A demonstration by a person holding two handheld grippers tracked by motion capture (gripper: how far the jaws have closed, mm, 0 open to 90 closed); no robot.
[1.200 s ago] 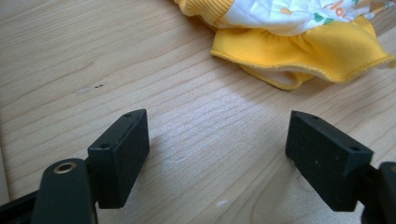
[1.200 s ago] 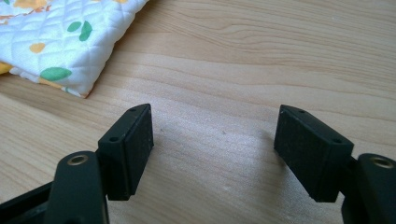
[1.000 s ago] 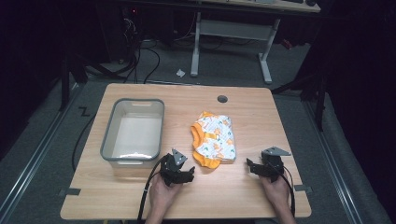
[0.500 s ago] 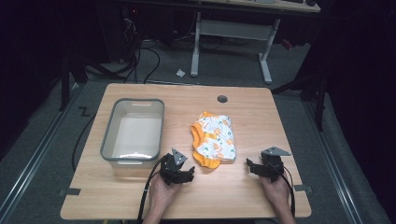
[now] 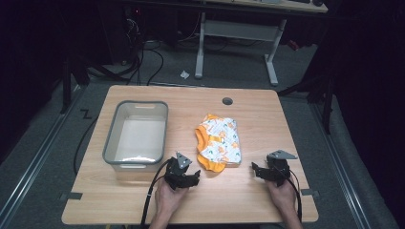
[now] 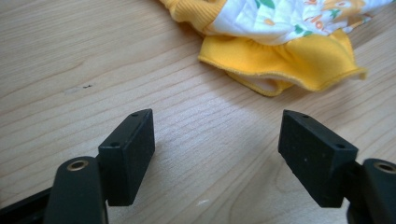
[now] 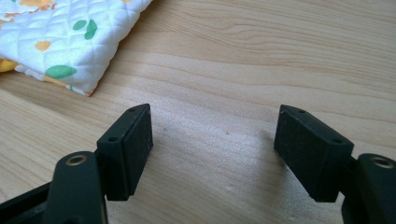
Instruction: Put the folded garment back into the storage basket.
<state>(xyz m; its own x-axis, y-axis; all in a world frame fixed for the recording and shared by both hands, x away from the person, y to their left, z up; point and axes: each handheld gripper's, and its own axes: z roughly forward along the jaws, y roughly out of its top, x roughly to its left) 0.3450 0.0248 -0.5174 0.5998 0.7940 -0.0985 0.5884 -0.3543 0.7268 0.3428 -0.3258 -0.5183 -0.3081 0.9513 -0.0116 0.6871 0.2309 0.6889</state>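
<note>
A folded quilted white garment with orange trim and a printed pattern (image 5: 218,147) lies mid-table, right of a clear rectangular plastic bin (image 5: 136,134). The left gripper (image 5: 193,179) rests just before the garment's near edge, jaws released and empty, having just been closing slightly; likely lining up a pinch. The right gripper (image 5: 254,170) waits beside its right corner, released. The light wooden table (image 5: 267,114) stands on grey floor in a dark room.

Wooden table (image 5: 267,119): tub (image 5: 111,143), folded garment (image 5: 219,141)
</note>
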